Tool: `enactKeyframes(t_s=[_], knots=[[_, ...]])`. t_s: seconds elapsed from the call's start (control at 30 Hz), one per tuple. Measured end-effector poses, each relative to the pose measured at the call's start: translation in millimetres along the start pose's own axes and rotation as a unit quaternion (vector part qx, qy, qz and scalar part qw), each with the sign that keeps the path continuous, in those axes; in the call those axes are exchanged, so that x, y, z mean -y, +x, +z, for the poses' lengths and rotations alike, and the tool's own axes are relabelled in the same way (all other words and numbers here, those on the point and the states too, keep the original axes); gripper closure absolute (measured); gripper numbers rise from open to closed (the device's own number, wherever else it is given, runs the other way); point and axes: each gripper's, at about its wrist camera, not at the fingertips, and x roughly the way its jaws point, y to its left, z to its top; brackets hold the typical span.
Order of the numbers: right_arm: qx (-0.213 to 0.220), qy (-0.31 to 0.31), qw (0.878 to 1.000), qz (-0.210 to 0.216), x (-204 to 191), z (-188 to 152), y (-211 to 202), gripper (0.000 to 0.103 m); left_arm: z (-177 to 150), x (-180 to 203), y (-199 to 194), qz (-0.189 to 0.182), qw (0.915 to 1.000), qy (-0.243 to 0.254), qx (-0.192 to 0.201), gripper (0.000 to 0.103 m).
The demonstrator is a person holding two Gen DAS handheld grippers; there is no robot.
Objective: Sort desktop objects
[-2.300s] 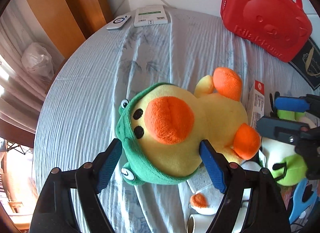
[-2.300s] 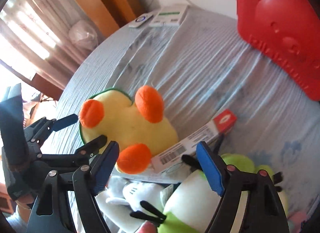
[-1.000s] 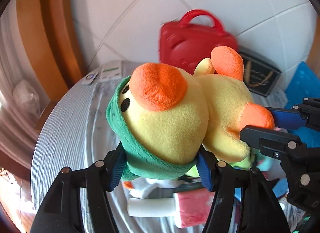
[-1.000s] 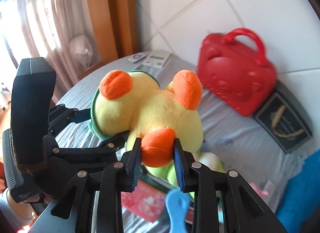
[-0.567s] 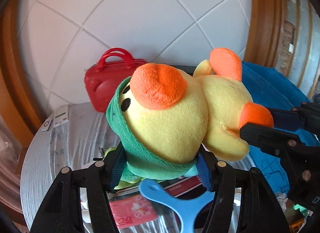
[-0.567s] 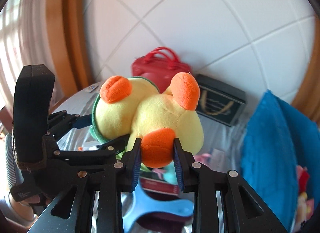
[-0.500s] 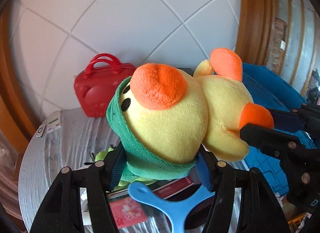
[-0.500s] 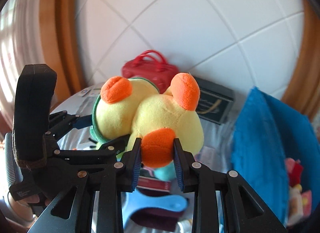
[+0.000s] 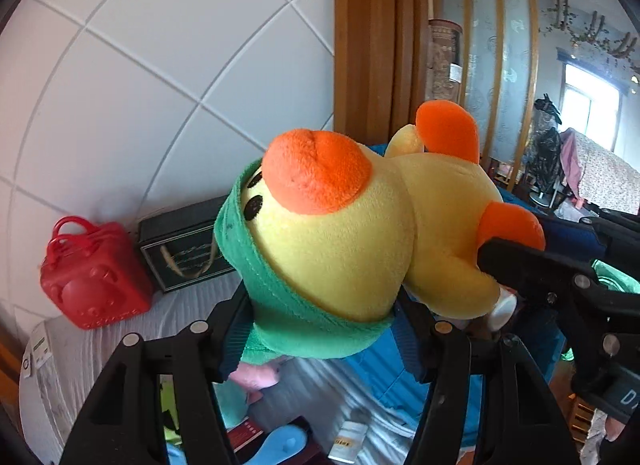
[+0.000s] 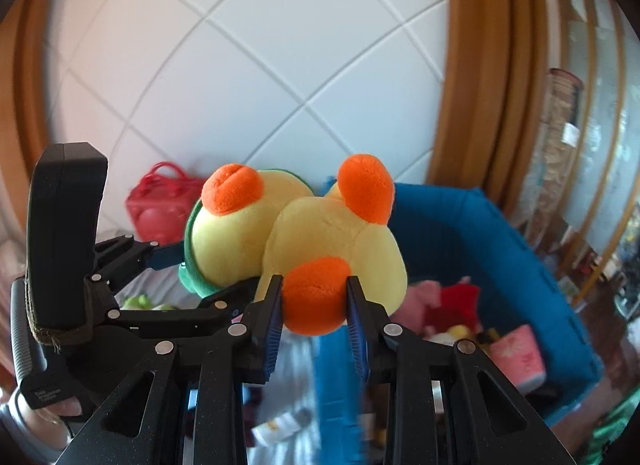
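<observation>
A yellow plush duck with an orange beak and a green hood hangs in the air above the table. My left gripper is shut on its hooded head. My right gripper is shut on one orange foot of the plush duck. The right gripper also shows at the right of the left wrist view, and the left gripper shows at the left of the right wrist view. A blue fabric bin stands open below and to the right of the duck.
The bin holds pink and red soft toys. A red bear-faced case and a black box stand against the tiled wall. Boxes, a blue plastic piece and a green toy lie on the grey tablecloth below.
Both grippers closed on the duck, lifted it off the table and carried it to the right. The red case has slid left in view and the blue bin now sits under the duck.
</observation>
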Motion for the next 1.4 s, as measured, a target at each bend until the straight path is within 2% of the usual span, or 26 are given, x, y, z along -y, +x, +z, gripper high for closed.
enactKeyframes(t_s=[0.13,0.23,0.47,0.63,0.83,0.93,1.0,1.13,1.2,1.27,1.33,1.4], knots=[[0.001,0.021,0.999,-0.037,48,18,4,0.074,39,38,35,-0.02,0.9996,0.019,-0.002,0.041],[-0.006,0.037,0.998,-0.055,82,29,19,0.074,62,61,66,-0.031,0.999,0.028,-0.018,0.041],[-0.047,0.067,0.995,-0.056,150,42,82,0.074,92,92,148,-0.035,0.996,0.03,-0.077,0.041],[-0.071,0.078,0.993,-0.051,174,47,125,0.074,100,98,194,-0.025,0.9932,0.024,-0.111,0.041],[-0.074,0.074,0.991,-0.088,186,44,151,0.07,106,102,220,-0.004,0.9912,0.025,-0.13,0.033],[-0.075,0.082,0.99,-0.092,192,42,149,0.063,106,100,218,0.007,0.9913,0.021,-0.13,0.033],[-0.072,0.081,0.989,-0.102,196,40,144,0.048,108,98,213,0.008,0.9914,0.018,-0.13,0.033],[-0.062,0.072,0.99,-0.107,189,38,114,0.027,106,89,182,0.01,0.9925,0.013,-0.121,0.033],[-0.054,0.066,0.991,-0.104,180,36,95,0.005,102,85,159,0.016,0.9931,0.017,-0.115,0.033],[-0.045,0.06,0.992,-0.101,168,34,73,0.0,98,80,131,0.019,0.9942,0.018,-0.104,0.03],[-0.037,0.053,0.994,-0.092,156,30,51,0.0,90,77,101,0.018,0.9957,0.02,-0.089,0.023],[-0.028,0.05,0.995,-0.083,148,26,35,0.0,81,75,77,0.021,0.9968,0.021,-0.074,0.022]])
